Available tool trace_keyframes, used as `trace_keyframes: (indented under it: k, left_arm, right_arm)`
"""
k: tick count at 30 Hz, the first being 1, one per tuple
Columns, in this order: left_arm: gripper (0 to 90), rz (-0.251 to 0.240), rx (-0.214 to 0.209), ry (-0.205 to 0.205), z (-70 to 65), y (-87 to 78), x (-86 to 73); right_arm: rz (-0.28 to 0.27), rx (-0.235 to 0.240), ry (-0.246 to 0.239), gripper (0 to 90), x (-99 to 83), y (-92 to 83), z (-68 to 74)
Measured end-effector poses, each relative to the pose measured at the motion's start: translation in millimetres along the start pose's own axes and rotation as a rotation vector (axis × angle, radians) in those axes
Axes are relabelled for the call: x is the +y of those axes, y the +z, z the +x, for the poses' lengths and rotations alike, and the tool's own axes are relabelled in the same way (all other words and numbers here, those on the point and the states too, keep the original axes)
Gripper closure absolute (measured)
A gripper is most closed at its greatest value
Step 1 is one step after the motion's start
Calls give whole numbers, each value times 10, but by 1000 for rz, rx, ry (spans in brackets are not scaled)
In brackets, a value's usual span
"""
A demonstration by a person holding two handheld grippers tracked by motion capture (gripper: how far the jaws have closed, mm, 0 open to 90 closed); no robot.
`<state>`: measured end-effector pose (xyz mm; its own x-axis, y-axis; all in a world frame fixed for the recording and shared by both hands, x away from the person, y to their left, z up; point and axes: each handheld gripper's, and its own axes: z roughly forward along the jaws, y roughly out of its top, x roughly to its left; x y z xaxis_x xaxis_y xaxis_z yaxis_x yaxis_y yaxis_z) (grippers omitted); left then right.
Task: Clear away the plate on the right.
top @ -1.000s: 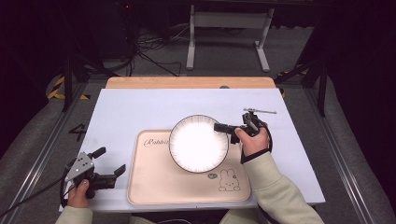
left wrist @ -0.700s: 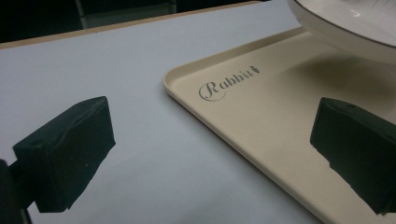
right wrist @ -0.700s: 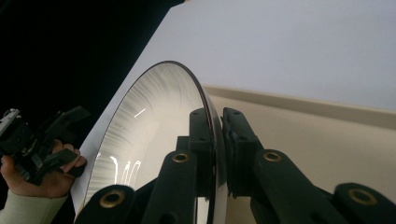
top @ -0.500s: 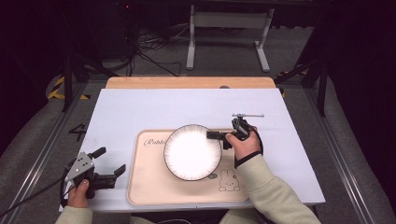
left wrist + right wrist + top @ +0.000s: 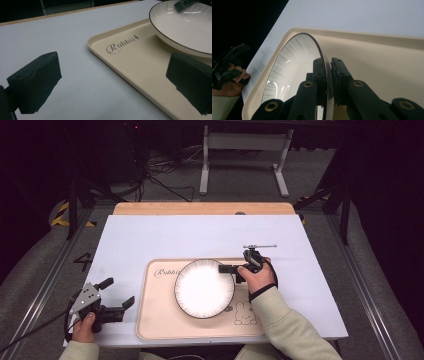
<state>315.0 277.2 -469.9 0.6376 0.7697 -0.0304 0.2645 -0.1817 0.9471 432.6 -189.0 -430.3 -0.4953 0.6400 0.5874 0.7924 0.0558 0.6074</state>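
Note:
A white plate point(image 5: 204, 288) with a dark rim lies low on the beige tray point(image 5: 160, 320) printed with "Rabbit". My right gripper point(image 5: 227, 268) is shut on the plate's right rim, one jaw inside and one outside. In the right gripper view, the jaws of the right gripper point(image 5: 329, 75) pinch the plate's point(image 5: 292, 65) thin edge above the tray point(image 5: 374, 62). My left gripper point(image 5: 117, 292) rests open at the table's near left, just off the tray. Between the wide jaws of the left gripper point(image 5: 112, 87) lie the tray's corner point(image 5: 140, 65) and the plate point(image 5: 185, 27) beyond.
The tray sits on a white table cover point(image 5: 200, 235) with a wooden strip point(image 5: 200, 208) along the far edge. Beyond the table a metal stand point(image 5: 245, 160) and cables point(image 5: 160, 180) are on the dark floor. Bare white cover surrounds the tray to the left, right and far side.
My right gripper has brought the plate down and toward the near side, onto the middle of the tray. The left gripper has stayed where it was.

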Motion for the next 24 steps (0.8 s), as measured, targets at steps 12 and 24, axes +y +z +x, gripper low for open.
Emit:
trace_keyframes:
  k: [12,24]
  left_arm:
    - [3,-2,-1,0,3,1,0]
    - [3,1,-3,-3,3,2,1]
  right_arm:
    - [31,-18,-47,831,8,28,-31]
    - [76,-70,-111,721,-15,97,-64]
